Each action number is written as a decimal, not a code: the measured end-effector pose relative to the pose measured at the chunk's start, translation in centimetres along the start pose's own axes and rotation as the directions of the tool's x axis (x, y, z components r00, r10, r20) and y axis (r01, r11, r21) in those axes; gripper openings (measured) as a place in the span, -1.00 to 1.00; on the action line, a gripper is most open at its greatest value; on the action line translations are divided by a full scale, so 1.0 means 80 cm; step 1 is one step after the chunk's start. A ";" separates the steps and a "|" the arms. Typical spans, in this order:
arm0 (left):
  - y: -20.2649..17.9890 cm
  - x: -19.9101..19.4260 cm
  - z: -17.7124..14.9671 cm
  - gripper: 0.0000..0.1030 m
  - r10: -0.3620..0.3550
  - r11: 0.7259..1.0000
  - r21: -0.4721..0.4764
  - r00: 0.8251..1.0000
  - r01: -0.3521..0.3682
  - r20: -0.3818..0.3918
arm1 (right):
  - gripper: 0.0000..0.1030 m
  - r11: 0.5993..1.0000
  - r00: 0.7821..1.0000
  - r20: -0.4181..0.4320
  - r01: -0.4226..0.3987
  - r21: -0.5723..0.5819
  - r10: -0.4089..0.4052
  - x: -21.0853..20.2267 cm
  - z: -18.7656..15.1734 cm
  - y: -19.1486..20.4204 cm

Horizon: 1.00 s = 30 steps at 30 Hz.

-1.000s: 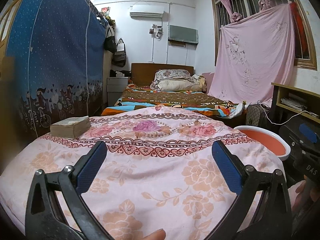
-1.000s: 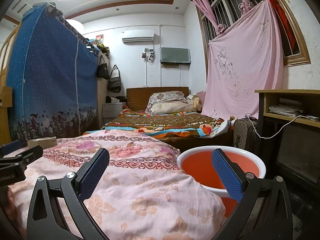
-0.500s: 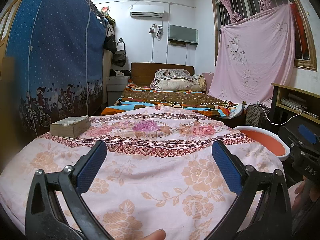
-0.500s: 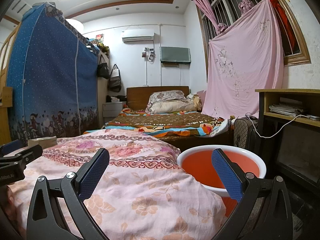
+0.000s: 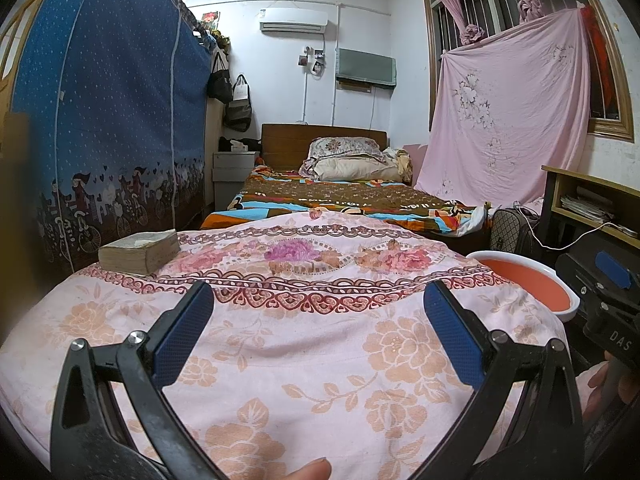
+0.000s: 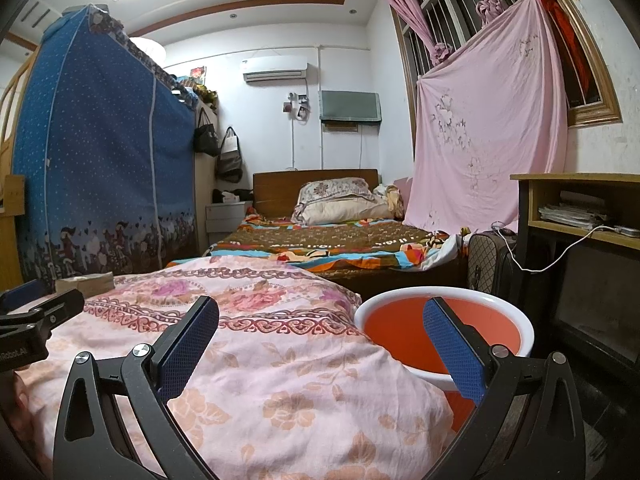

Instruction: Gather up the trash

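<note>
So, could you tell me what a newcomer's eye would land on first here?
Probably the pink floral quilt filling the foreground under both open grippers, with a thick worn book lying at its far left. Next, the orange basin beside the quilt's right edge, and the blue wardrobe cover at left.

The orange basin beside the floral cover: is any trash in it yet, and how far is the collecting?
Done: nothing visible; the orange basin looks empty. In hand: nothing; the left gripper and right gripper are both open. Left: everything. On the floral cover only an old book shows, no clear trash.
</note>
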<state>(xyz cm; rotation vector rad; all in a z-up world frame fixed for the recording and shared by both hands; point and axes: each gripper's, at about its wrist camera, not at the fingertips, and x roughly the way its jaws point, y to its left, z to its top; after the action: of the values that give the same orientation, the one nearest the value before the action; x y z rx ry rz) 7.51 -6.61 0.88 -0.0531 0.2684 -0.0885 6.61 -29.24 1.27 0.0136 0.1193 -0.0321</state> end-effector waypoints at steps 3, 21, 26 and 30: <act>0.001 0.001 0.000 0.78 -0.001 1.000 -0.005 1.000 0.001 -0.004 | 1.00 1.000 1.000 -0.002 0.000 0.000 0.000 0.002 -0.001 -0.001; 0.000 0.006 0.000 0.78 0.008 1.000 0.007 1.000 -0.007 -0.017 | 1.00 1.000 1.000 -0.009 0.000 0.001 0.000 0.002 -0.005 0.002; 0.000 0.006 0.001 0.78 0.021 1.000 0.003 1.000 -0.021 -0.009 | 1.00 1.000 1.000 -0.013 -0.002 0.000 0.002 0.002 -0.008 0.004; 0.002 0.007 0.001 0.78 0.014 1.000 0.005 1.000 -0.014 -0.010 | 1.00 1.000 1.000 -0.016 -0.003 -0.001 0.003 0.002 -0.009 0.006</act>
<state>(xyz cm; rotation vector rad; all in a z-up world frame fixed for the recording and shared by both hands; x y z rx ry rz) 8.07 -6.51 0.84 -0.0456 0.2786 -0.0755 6.73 -28.79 0.53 0.0129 0.1353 -0.0289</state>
